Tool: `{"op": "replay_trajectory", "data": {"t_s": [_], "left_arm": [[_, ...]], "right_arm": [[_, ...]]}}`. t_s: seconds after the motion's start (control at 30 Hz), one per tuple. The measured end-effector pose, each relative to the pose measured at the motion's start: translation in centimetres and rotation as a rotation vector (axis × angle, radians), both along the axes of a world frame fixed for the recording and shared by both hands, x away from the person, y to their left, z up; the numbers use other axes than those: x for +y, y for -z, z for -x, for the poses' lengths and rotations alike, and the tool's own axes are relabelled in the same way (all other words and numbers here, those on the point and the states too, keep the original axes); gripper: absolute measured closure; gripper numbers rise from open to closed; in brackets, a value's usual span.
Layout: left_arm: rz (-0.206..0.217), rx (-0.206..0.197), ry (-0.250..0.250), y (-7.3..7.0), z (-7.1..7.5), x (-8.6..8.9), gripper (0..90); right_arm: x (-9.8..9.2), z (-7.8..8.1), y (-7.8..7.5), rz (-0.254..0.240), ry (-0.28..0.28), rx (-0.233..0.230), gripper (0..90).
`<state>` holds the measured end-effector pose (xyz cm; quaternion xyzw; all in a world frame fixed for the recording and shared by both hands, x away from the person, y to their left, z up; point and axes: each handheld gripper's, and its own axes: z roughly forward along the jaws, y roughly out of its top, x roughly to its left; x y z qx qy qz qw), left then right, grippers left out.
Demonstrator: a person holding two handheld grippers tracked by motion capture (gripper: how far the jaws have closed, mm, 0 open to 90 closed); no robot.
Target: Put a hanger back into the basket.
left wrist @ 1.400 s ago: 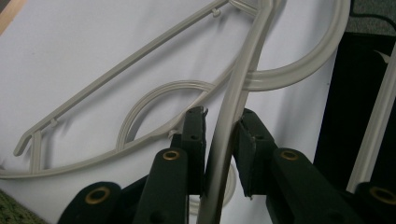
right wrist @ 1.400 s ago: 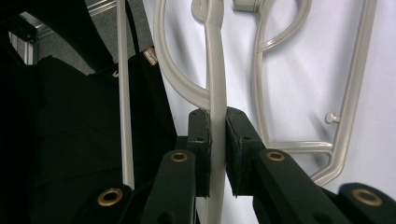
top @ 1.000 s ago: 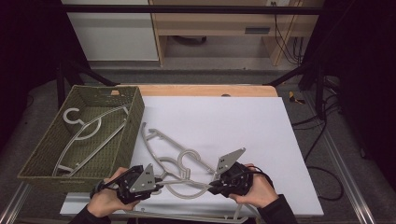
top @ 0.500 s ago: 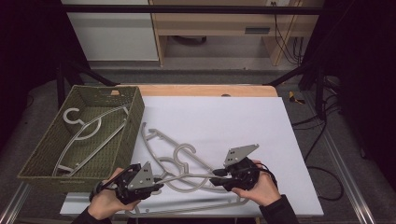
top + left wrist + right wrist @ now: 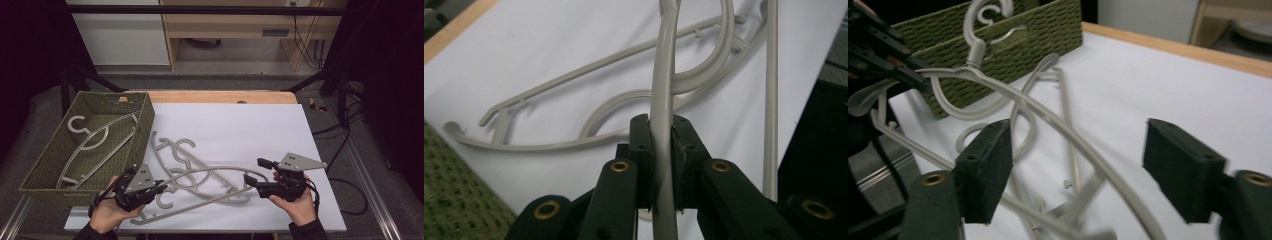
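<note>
Since the earlier frame, my right gripper (image 5: pixel 254 171) has moved to the right, away from the left one, and its jaws have just been opening; they now stand apart, with the arm of the grey hanger (image 5: pixel 215 172) passing between them and touched by neither pad. My left gripper (image 5: pixel 162 186) is clenched on the same hanger, clamping its arm (image 5: pixel 663 125) between both pads. I hold the hanger near the front edge of the white table (image 5: pixel 240 125), above a loose pile of other hangers (image 5: pixel 172 152). One more hanger (image 5: pixel 95 137) lies inside the green basket (image 5: pixel 42 172) at the table's left.
</note>
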<state>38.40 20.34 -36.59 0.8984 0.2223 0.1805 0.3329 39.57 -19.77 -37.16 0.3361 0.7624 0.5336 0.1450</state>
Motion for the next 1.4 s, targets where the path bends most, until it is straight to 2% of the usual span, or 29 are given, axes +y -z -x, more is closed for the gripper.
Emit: {"op": "replay_trajectory", "data": {"t_s": [0.03, 0.07, 0.2, 0.27, 0.47, 0.53, 0.63, 0.83, 0.97, 1.3, 1.4], "left_arm": [[0.030, -0.010, -0.023, -0.1, 0.0, 0.2, 81.6], [0.041, -0.013, -0.035, -0.2, 0.0, 0.4, 81.6], [0.078, -0.037, -0.081, -1.1, 0.0, 1.5, 81.6], [0.082, -0.056, -0.095, -1.7, 0.0, 2.3, 81.6], [0.135, -0.091, -0.146, -3.2, 0.0, 4.1, 81.6], [0.148, -0.118, -0.161, -3.9, 0.0, 4.8, 81.6], [0.161, -0.137, -0.187, -5.1, -0.2, 5.8, 81.6], [0.160, -0.168, -0.242, -7.7, -1.8, 8.1, 81.6], [0.153, -0.173, -0.279, -8.8, -3.2, 10.2, 81.6], [0.188, -0.177, -0.363, -9.6, -5.3, 13.4, 81.6], [0.179, -0.170, -0.382, -9.7, -6.1, 14.2, 81.6]], "right_arm": [[-0.3, 0.1, 0.1, -0.001, 0.017, -0.006, 21.9], [-0.7, 0.2, 0.1, -0.004, 0.039, -0.011, 20.8], [-1.7, 0.5, 0.4, -0.008, 0.098, -0.015, 13.2], [-2.0, 0.5, 0.5, 0.001, 0.120, -0.020, 11.5], [-2.3, 0.6, 0.7, 0.019, 0.147, -0.032, 6.6], [-2.4, 0.5, 0.7, 0.017, 0.153, -0.033, 6.2], [-2.4, 0.4, 0.7, 0.024, 0.158, -0.034, 5.7], [-2.5, 0.4, 0.7, 0.028, 0.162, -0.033, 5.6], [-2.6, 0.4, 0.6, 0.025, 0.167, -0.031, 5.4], [-2.5, 0.3, 0.8, 0.027, 0.168, -0.027, 5.3], [-2.5, 0.3, 0.8, 0.030, 0.169, -0.031, 5.5]]}}
